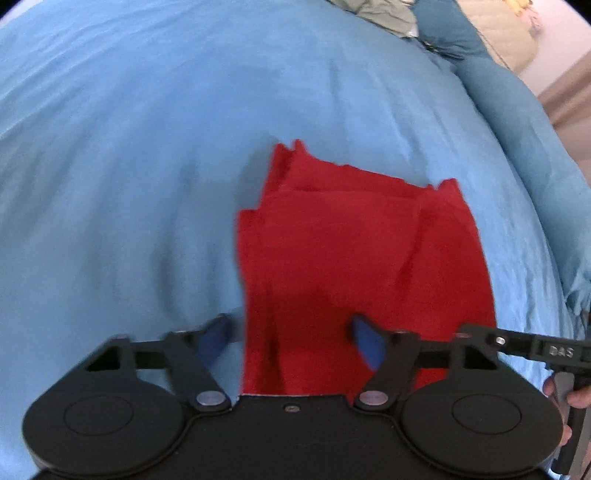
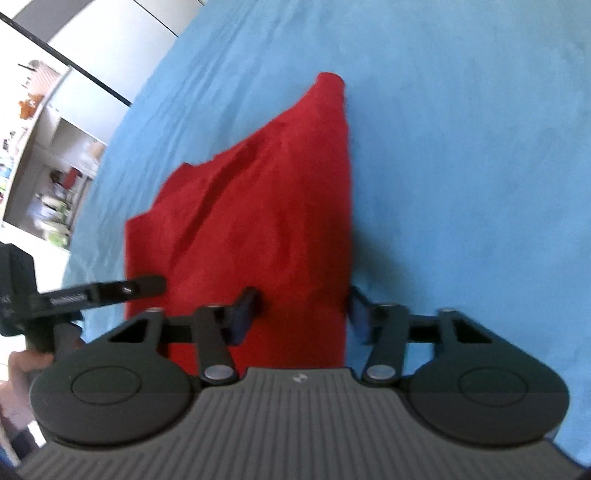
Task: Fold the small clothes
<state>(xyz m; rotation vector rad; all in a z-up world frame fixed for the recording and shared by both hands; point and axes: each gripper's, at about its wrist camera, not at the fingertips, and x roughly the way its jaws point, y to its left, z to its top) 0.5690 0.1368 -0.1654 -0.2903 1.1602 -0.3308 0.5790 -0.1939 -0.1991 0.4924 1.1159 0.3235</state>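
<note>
A red garment (image 1: 362, 251) lies folded in layers on a blue bedspread (image 1: 147, 147). My left gripper (image 1: 291, 332) is open above the garment's near left edge, its left finger over the bedspread and its right finger over the red cloth. In the right wrist view the same red garment (image 2: 266, 206) stretches away to a point. My right gripper (image 2: 303, 306) is open over its near right edge, the left finger over the cloth, the right finger over the bedspread (image 2: 461, 184). Neither gripper holds anything.
A heap of pale green clothes (image 1: 384, 11) lies at the far edge of the bed, next to a bunched blue blanket (image 1: 517, 129) on the right. The right gripper's finger (image 1: 535, 347) shows at the left view's right edge. Shelves (image 2: 55, 166) stand beyond the bed.
</note>
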